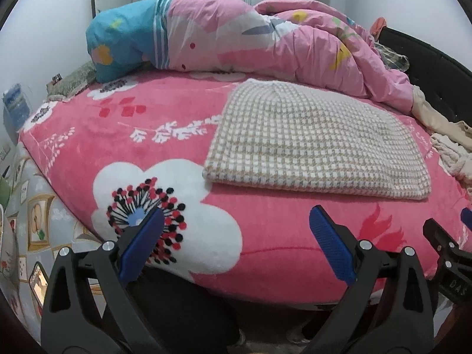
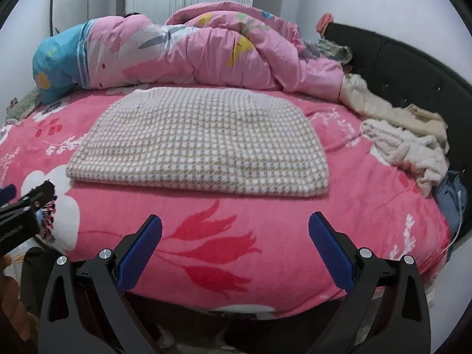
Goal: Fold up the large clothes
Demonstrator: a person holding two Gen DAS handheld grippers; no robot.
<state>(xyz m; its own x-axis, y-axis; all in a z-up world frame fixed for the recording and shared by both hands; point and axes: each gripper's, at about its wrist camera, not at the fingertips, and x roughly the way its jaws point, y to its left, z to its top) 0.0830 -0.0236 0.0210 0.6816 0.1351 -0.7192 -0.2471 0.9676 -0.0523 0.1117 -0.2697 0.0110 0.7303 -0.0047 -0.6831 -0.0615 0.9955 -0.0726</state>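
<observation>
We hold both tools back at the near edge of the bed, over the pink flowered blanket [image 1: 183,153]. Our left gripper [image 1: 236,230] has its blue-padded fingers [image 1: 141,244] spread wide with nothing between them; our right gripper [image 2: 235,231] stands the same, fingers apart and empty, above the red tulip print. From the left wrist view the right tool's tip shows at the far right; from the right wrist view the left tool shows at the far left. The checked garment [image 2: 200,144], beige and white, lies folded into a flat rectangle in the middle of the blanket, ahead of both grippers and touched by neither. Behind it a pink quilt [image 2: 188,56] is heaped across the bed, one end blue. A cream pile of clothes [image 2: 404,135] sits to the right of the garment, against the dark headboard [image 2: 398,67], with something blue just below it that we cannot make out.
</observation>
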